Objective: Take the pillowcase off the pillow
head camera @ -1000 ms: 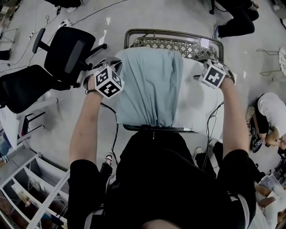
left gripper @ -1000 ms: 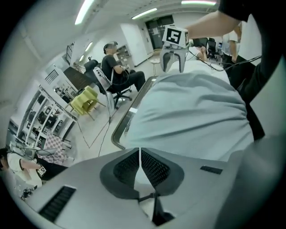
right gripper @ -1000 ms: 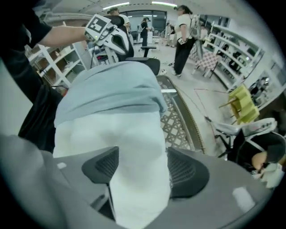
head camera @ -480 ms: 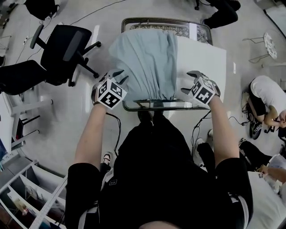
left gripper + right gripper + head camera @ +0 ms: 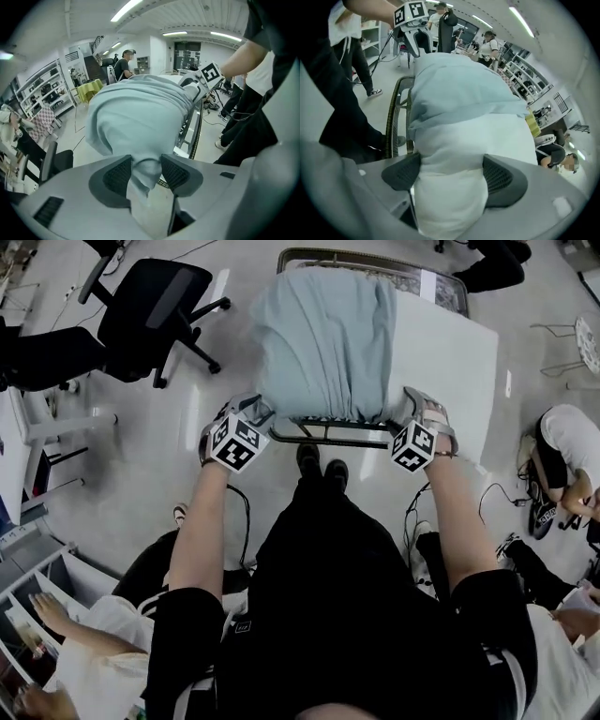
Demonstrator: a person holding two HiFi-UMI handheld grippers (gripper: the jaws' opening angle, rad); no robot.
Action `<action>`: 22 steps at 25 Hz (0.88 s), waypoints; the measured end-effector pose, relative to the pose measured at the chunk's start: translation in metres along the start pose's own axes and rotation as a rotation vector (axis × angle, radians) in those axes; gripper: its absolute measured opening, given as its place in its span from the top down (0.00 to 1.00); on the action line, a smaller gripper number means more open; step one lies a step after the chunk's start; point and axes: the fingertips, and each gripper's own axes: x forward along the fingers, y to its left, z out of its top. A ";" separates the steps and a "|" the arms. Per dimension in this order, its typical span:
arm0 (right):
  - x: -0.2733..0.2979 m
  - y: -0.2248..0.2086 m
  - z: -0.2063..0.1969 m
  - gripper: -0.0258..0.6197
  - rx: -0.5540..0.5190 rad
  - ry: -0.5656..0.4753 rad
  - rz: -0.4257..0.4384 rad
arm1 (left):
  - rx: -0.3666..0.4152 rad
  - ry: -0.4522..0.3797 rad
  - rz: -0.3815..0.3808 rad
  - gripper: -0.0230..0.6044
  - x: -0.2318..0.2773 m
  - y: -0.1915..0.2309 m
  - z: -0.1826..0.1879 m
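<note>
Since a second ago both grippers have travelled back along the pillow, from its far corners to its near edge. The left gripper is now at the near left corner and the right gripper at the near right corner, both tipped steeply down over the near rim of the table. The left jaws have just been opening. They stand apart with a hanging fold of the light blue pillowcase between the pads, brushing them but not visibly pinched. The right jaws have just opened further, to a wide spread. The bare white corner of the pillow fills the gap and bulges against both pads, though I judge it is not clamped yet. The pillow lies on the table. The pillowcase covers its left part and the right strip shows bare white, so the case is partly off at best. My reading is that work has shifted to the near end and a fresh pair of grips is being set up, left on cloth and right on the pillow body. That is the split needed to pull one off the other. Next, both should close, with the left holding cloth only and the right holding no blue fabric. The risk is that the left takes stuffing along with the fold.
</note>
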 end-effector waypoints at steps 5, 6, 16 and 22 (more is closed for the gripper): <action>-0.003 0.004 0.004 0.30 0.009 -0.015 -0.040 | 0.015 0.048 0.015 0.57 -0.003 -0.003 -0.031; -0.007 0.006 0.004 0.29 0.002 -0.015 -0.036 | 0.021 0.057 0.031 0.57 -0.001 -0.002 -0.037; 0.014 -0.006 -0.004 0.44 -0.158 0.040 -0.125 | 0.182 0.103 0.136 0.77 0.041 0.017 -0.040; -0.004 -0.033 -0.017 0.57 -0.137 0.064 -0.065 | 0.339 0.255 0.211 0.95 0.021 0.046 -0.068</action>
